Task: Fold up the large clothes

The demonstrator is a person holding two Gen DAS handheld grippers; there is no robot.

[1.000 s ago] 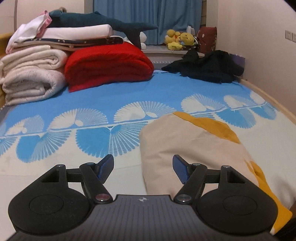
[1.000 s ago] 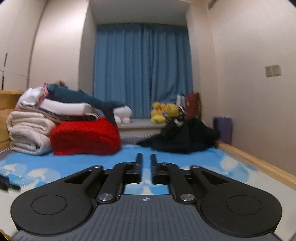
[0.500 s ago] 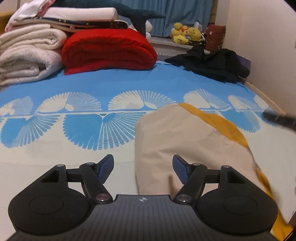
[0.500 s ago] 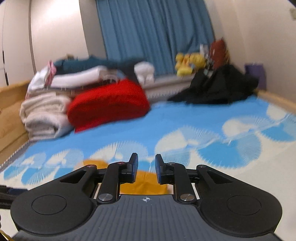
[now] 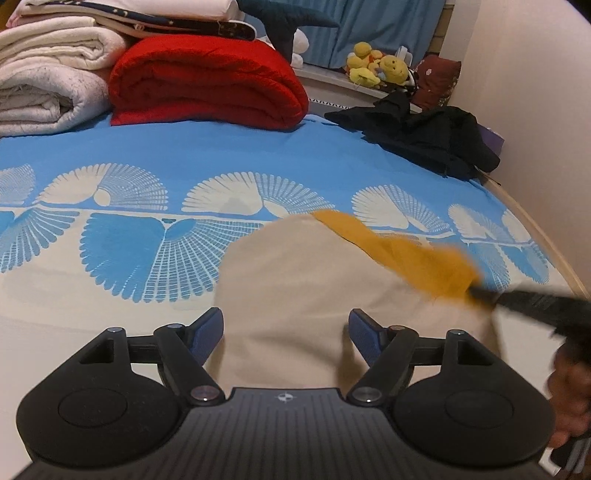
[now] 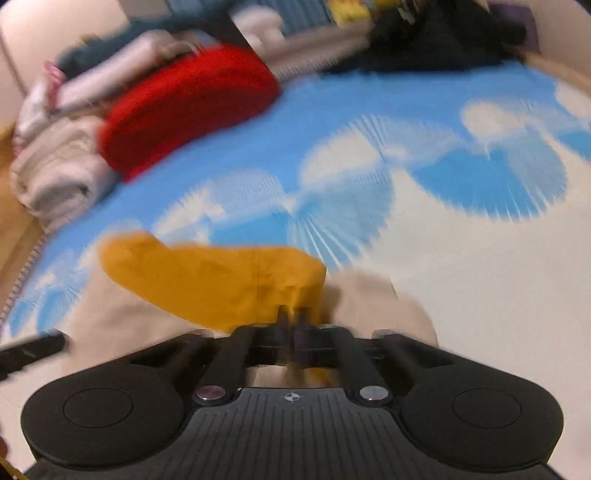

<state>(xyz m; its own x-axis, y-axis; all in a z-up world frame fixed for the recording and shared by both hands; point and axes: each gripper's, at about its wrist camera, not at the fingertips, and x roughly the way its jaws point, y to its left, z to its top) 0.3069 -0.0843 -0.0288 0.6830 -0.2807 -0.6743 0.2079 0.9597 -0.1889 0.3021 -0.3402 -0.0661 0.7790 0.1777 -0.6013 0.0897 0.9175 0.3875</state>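
Beige garment (image 5: 295,295), mustard trim (image 6: 207,280): fold started.
Right gripper (image 6: 293,314) clamped on trim; left gripper (image 5: 286,328) opening, empty. Risk: thin pinch slips.

— Looks like a bedroom in a home.
— Going by what?
— A bed (image 5: 258,158) under a blue fan-patterned sheet, folded blankets (image 5: 207,81) stacked at the back, soft toys (image 5: 376,68) by blue curtains (image 5: 388,26).
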